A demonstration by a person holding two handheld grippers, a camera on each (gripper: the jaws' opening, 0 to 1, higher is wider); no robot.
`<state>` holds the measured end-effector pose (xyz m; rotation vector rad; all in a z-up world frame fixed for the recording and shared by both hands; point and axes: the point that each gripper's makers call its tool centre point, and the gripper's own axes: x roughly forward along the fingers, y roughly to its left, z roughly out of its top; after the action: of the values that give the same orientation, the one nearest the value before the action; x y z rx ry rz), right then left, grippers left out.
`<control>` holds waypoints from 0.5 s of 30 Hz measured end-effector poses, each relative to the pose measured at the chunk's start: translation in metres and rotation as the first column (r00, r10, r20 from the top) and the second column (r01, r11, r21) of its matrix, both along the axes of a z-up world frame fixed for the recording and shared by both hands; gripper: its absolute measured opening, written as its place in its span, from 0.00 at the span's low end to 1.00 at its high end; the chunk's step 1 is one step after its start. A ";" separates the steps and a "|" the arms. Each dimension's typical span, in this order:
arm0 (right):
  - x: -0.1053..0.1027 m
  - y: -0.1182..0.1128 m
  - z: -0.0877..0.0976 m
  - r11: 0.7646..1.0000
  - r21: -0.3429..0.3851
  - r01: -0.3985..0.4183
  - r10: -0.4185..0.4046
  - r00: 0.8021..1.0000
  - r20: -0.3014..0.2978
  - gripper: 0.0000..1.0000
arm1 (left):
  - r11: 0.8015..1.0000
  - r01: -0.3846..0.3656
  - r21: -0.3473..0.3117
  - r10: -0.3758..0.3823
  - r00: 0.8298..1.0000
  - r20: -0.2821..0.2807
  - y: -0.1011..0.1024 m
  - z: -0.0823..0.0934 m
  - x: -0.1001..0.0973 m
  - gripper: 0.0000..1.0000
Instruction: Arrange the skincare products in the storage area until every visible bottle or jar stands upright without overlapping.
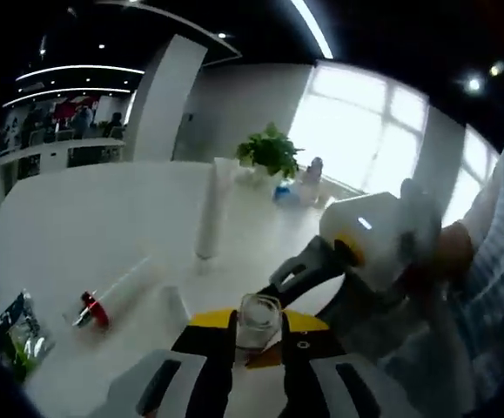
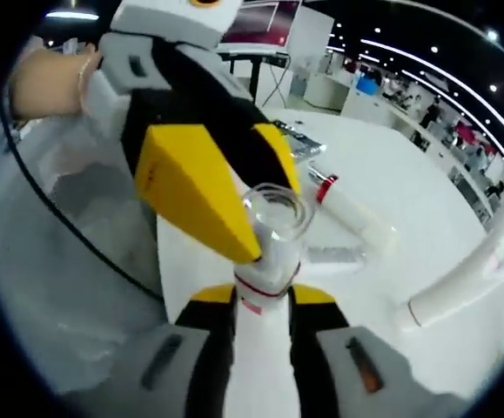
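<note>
A white bottle with a red ring at its neck sits between the jaws of my right gripper, which is shut on its body. The bottle's clear cap is pinched by the yellow-tipped left gripper, reaching in from the upper left. In the left gripper view the same clear cap sits between my left gripper jaws, and the right gripper comes in from the right below it. A tall white tube stands on the white table. A red-capped tube lies flat.
A small clear piece lies near the red-capped tube. A printed packet sits at the table's edge. A potted plant and a blue item stand at the far side. A person's hand holds the left gripper.
</note>
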<state>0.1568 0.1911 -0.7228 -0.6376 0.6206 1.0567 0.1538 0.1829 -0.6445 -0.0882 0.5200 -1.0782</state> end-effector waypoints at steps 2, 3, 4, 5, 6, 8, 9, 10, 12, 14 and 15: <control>-0.001 0.000 0.000 1.000 0.014 0.004 -0.004 1.000 -0.011 0.23 | 1.000 0.010 -0.004 -0.010 1.000 0.003 -0.003 0.001 -0.002 0.21; -0.002 0.000 0.001 1.000 0.019 0.007 -0.007 1.000 -0.012 0.23 | 1.000 0.012 -0.004 -0.012 1.000 0.007 -0.004 0.001 -0.002 0.21; -0.002 -0.001 0.001 1.000 0.019 0.006 -0.006 1.000 -0.010 0.23 | 1.000 0.016 -0.002 -0.016 1.000 0.013 -0.005 0.001 -0.003 0.22; -0.002 0.000 0.001 1.000 0.019 0.005 -0.005 1.000 -0.006 0.23 | 1.000 0.017 -0.001 -0.017 1.000 0.014 -0.005 0.001 -0.003 0.22; -0.002 0.000 0.001 1.000 0.017 0.006 -0.006 1.000 -0.003 0.23 | 1.000 0.018 0.001 -0.018 1.000 0.013 -0.005 0.002 -0.003 0.22; -0.001 0.000 0.001 1.000 0.019 0.009 -0.009 1.000 -0.002 0.23 | 1.000 0.014 0.003 -0.014 1.000 0.008 -0.005 0.002 -0.003 0.22; -0.001 0.000 0.001 1.000 0.022 0.012 -0.012 1.000 -0.004 0.23 | 1.000 0.012 0.002 -0.012 1.000 0.007 -0.005 0.002 -0.003 0.22; -0.001 0.001 0.000 0.999 0.030 0.014 -0.014 1.000 -0.009 0.23 | 1.000 0.011 0.002 -0.011 1.000 0.004 -0.005 0.002 -0.003 0.22; -0.004 0.003 0.000 0.998 0.057 0.027 -0.024 0.999 -0.043 0.23 | 1.000 0.018 -0.004 -0.018 1.000 -0.001 -0.006 0.002 -0.003 0.22; -0.003 0.003 0.000 0.998 0.056 0.027 -0.025 0.999 -0.036 0.23 | 1.000 0.019 -0.005 -0.018 1.000 0.004 -0.006 0.002 -0.003 0.22; -0.003 0.003 0.000 0.998 0.055 0.026 -0.024 0.999 -0.034 0.23 | 1.000 0.020 -0.004 -0.020 1.000 0.006 -0.006 0.002 -0.004 0.22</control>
<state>0.1533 0.1937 -0.7230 -0.5642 0.6247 1.0591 0.1501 0.1766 -0.6424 -0.0833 0.5138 -1.0991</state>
